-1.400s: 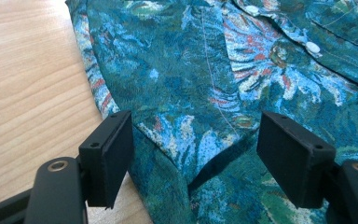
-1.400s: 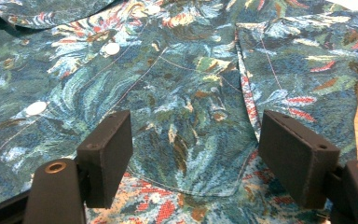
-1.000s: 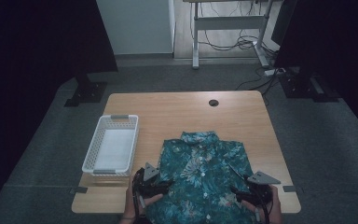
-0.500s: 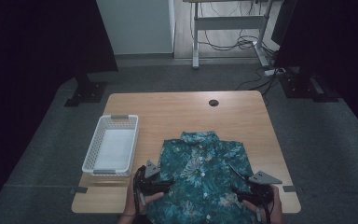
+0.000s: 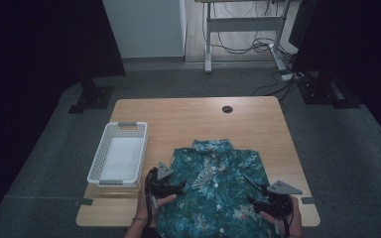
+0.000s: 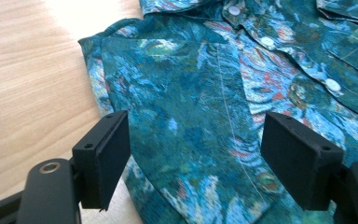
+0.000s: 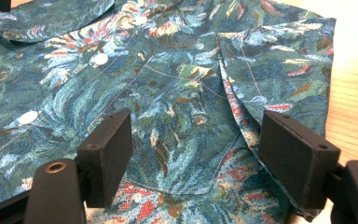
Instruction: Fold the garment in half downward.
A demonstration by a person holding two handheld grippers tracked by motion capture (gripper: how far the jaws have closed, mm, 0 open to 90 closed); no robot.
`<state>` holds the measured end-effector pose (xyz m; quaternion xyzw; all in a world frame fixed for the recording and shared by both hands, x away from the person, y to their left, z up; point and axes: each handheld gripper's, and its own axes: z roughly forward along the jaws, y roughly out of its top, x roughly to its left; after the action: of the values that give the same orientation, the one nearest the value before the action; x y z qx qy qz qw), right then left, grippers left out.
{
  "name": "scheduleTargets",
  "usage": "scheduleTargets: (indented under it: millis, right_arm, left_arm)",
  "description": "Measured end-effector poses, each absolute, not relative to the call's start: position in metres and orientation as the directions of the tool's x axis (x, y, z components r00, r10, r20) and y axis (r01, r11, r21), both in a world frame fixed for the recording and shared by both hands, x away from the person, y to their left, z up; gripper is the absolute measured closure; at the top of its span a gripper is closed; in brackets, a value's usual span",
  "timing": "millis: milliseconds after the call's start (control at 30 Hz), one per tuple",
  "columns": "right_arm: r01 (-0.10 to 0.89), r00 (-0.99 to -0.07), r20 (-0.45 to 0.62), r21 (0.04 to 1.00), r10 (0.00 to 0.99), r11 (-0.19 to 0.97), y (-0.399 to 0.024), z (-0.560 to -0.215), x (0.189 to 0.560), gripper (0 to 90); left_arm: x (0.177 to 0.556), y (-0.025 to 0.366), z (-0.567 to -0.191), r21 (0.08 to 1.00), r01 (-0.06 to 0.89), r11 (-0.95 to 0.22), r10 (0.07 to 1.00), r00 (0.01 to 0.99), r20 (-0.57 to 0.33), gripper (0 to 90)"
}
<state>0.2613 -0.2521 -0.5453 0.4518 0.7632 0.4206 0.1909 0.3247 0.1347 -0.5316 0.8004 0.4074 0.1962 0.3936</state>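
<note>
A teal floral button-up shirt (image 5: 216, 191) lies face up on the wooden table (image 5: 188, 119), collar pointing away, sleeves folded in. My left gripper (image 5: 176, 187) sits at the shirt's left edge, and in the left gripper view its jaws stand open over the folded sleeve (image 6: 186, 116) with nothing pinched. My right gripper (image 5: 260, 198) rests at the shirt's lower right. The right gripper view shows the shirt front and folded right sleeve (image 7: 279, 70) beyond jaws that stand wide apart over the cloth.
A white plastic basket (image 5: 119, 155) stands empty on the table's left side, close to my left gripper. A round cable hole (image 5: 227, 109) marks the far edge. Bare wood (image 6: 28, 84) lies left of the shirt. Beyond the table stand a desk frame and cables (image 5: 258, 44).
My left gripper has shifted slightly to the right, onto the shirt's left edge. The right gripper and the shirt stay as they were.
</note>
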Motion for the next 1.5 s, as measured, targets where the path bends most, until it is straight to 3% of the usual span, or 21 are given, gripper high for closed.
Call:
scheduleTargets:
  millis: [233,567,1500]
  right_arm:
    - [0.525,-0.524,0.087,0.817,0.847,0.241,-0.25,-0.545,0.261,25.4]
    - [0.531,-0.523,0.096,0.814,0.847,0.235,-0.251,-0.546,0.262,26.0]
    - [0.537,-0.523,0.099,0.81,0.847,0.237,-0.252,-0.55,0.264,24.4]
  left_arm:
    - [0.332,0.134,-0.531,0.784,0.503,-0.362,0.812,0.584,0.0,24.4]
    - [0.347,0.138,-0.529,0.795,0.529,-0.297,0.805,0.587,-0.09,27.4]
    - [0.383,0.127,-0.535,0.777,0.549,-0.308,0.809,0.581,-0.091,28.1]
